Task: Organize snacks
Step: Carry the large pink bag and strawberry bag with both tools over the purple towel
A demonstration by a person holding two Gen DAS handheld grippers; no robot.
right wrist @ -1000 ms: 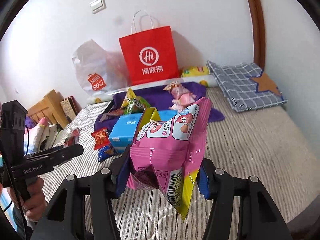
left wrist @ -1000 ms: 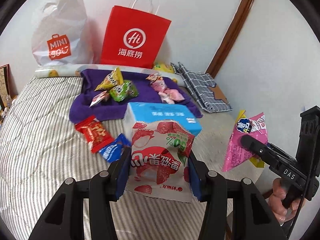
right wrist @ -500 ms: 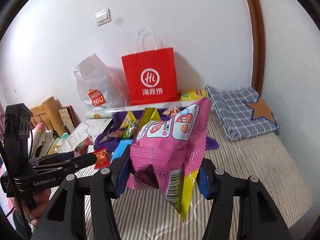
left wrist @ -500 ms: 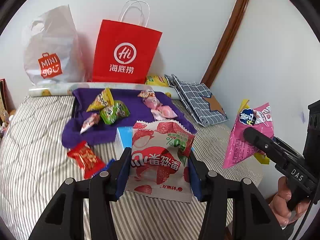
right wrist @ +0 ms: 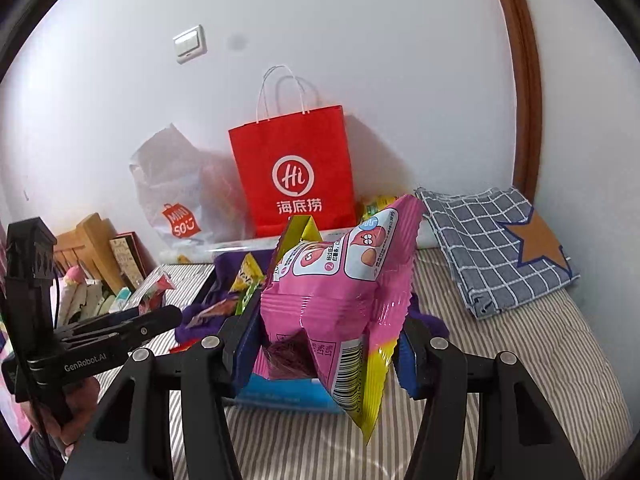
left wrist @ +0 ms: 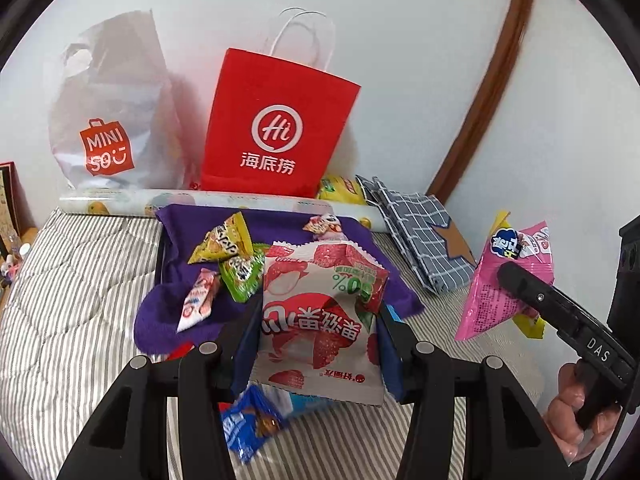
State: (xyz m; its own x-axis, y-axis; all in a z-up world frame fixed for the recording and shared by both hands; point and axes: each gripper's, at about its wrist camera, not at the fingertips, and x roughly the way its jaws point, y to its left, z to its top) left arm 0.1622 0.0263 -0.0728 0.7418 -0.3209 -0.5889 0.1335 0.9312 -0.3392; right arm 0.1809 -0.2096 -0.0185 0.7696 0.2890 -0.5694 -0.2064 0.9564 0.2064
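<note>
The left gripper [left wrist: 318,330] was clenched on a strawberry snack packet [left wrist: 320,316], held above the bed [left wrist: 72,300]. The right gripper [right wrist: 328,344] grasped a pink snack bag [right wrist: 340,288] before the red paper bag [right wrist: 294,168].

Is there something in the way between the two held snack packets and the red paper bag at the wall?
Nothing visible blocks them. The strawberry packet and the pink packet are held above the bed; the loose snacks on the purple cloth lie lower, before the red paper bag.
</note>
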